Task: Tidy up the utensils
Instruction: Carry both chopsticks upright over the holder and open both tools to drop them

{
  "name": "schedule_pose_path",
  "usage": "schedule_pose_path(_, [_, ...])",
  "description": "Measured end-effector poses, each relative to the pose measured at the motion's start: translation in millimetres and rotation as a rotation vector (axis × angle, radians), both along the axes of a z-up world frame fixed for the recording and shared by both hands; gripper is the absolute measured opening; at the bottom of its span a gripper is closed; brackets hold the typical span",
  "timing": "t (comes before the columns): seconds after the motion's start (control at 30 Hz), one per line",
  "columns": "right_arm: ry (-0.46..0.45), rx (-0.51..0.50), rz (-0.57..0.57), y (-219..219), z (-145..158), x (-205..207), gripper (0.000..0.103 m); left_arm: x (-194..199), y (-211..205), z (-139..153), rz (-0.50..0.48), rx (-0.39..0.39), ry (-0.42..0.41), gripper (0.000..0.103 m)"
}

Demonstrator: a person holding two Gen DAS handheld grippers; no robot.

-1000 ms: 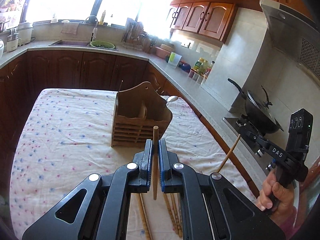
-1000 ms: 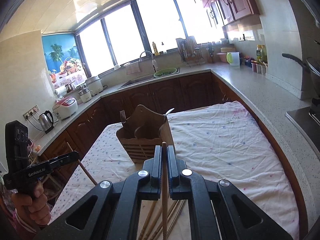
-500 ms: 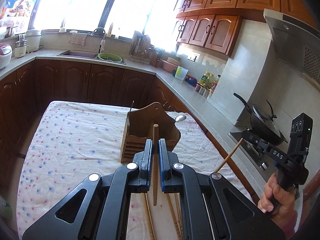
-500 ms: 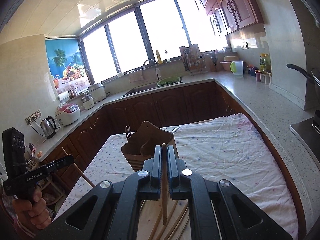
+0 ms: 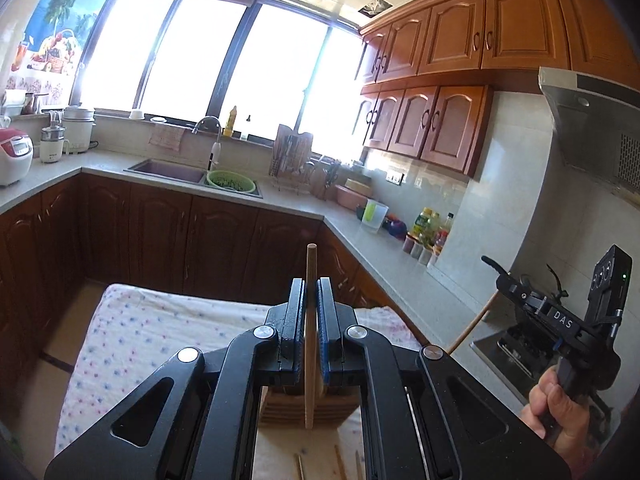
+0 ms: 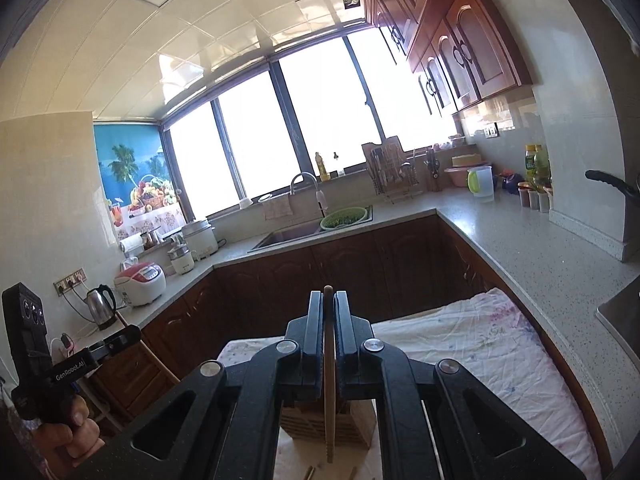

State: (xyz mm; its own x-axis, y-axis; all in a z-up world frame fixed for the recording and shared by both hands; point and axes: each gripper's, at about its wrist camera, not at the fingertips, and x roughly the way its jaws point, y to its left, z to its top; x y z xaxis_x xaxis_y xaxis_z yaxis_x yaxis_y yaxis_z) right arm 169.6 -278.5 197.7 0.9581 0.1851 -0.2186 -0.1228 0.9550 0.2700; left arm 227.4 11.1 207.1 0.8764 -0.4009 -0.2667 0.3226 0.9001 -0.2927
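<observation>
My left gripper (image 5: 311, 284) is shut on a wooden chopstick (image 5: 309, 336) that stands upright between its pads. My right gripper (image 6: 328, 296) is shut on another wooden chopstick (image 6: 329, 384), also upright. The wooden utensil holder (image 5: 308, 408) sits low behind the left gripper's body, mostly hidden; it also shows in the right wrist view (image 6: 320, 420), under the gripper. Loose chopstick ends (image 5: 340, 464) lie on the cloth near the front edge. The right gripper (image 5: 516, 286) with its chopstick shows in the left view, and the left gripper (image 6: 128, 336) shows in the right view.
The table wears a white dotted cloth (image 5: 132, 328), also in the right wrist view (image 6: 480, 344). Dark wood cabinets and a grey counter (image 6: 520, 236) with a sink (image 5: 168, 170) ring it. A stove with a pan (image 5: 516, 348) is at the right.
Both grippers have tilted upward with their chopsticks. The utensil holder has dropped from mid-view to the bottom, behind the gripper bodies. Both stay shut.
</observation>
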Motion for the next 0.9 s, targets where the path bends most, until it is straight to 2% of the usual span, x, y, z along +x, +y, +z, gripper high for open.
schedule_pose_path(0.17, [-0.009,0.050,-0.033,-1.6,-2.5,40.6,0.005,38.9,-5.6,-0.8,0.048,-0.009,-0.023,0.005])
schedule_pose_path(0.37, [0.014,0.050,-0.048,6.6,-39.4,71.1,0.005,71.4,-12.9,-42.7,0.079,-0.026,0.014,0.005])
schedule_pose_path(0.53, [0.045,0.059,-0.058,6.5,-73.2,81.8,0.005,79.2,-23.3,-79.8,0.091,-0.004,0.066,0.005])
schedule_pose_path(0.7, [0.096,0.051,-0.058,4.4,-98.1,89.6,0.005,83.8,-34.5,-105.1,0.078,0.028,0.121,0.005])
schedule_pose_path(0.9, [0.122,0.028,-0.053,6.2,-103.2,90.5,0.005,81.5,-40.7,-105.8,0.078,0.060,0.112,0.006])
